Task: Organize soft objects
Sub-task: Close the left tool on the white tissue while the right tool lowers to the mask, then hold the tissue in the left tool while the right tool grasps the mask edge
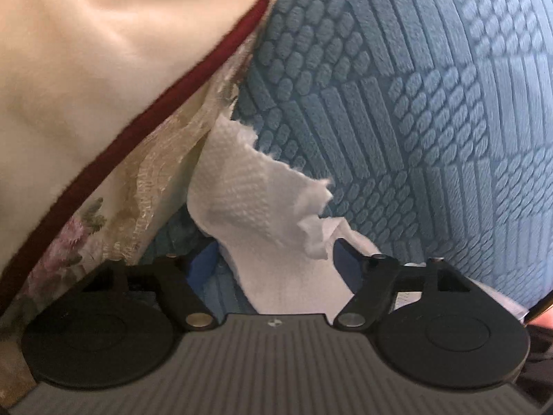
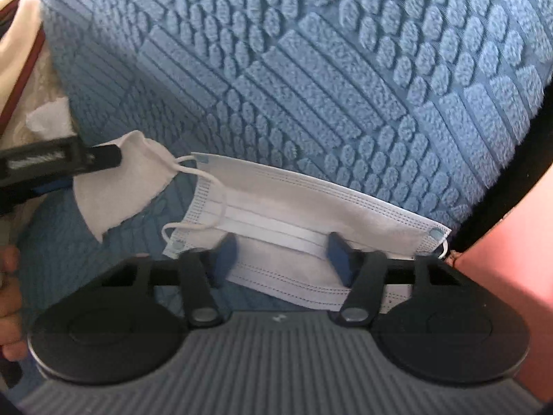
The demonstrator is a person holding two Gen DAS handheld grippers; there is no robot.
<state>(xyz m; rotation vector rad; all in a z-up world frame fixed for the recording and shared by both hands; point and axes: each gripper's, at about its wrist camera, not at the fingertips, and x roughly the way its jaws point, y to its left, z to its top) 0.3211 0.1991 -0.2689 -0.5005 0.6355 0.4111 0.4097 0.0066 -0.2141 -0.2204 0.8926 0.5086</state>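
Observation:
A torn white tissue [image 1: 255, 200] lies on the blue textured sofa cover [image 1: 414, 103], in the crease beside a cream cushion. My left gripper [image 1: 274, 263] is open, its blue-tipped fingers [image 1: 204, 266] straddling the tissue's lower part with a wide gap. In the right wrist view one left finger [image 2: 103, 154] rests over the tissue [image 2: 131, 186]. A white pleated face mask [image 2: 293, 214] with ear loops lies flat on the sofa cover [image 2: 311, 69]. My right gripper [image 2: 281, 256] is open over the mask's middle, both fingers set down on it.
A cream cushion [image 1: 86, 52] with dark red piping leans in from the upper left, with floral fabric [image 1: 69, 242] below it. A pink surface [image 2: 511, 242] bounds the sofa on the right. A person's hand [image 2: 10, 297] shows at the left edge.

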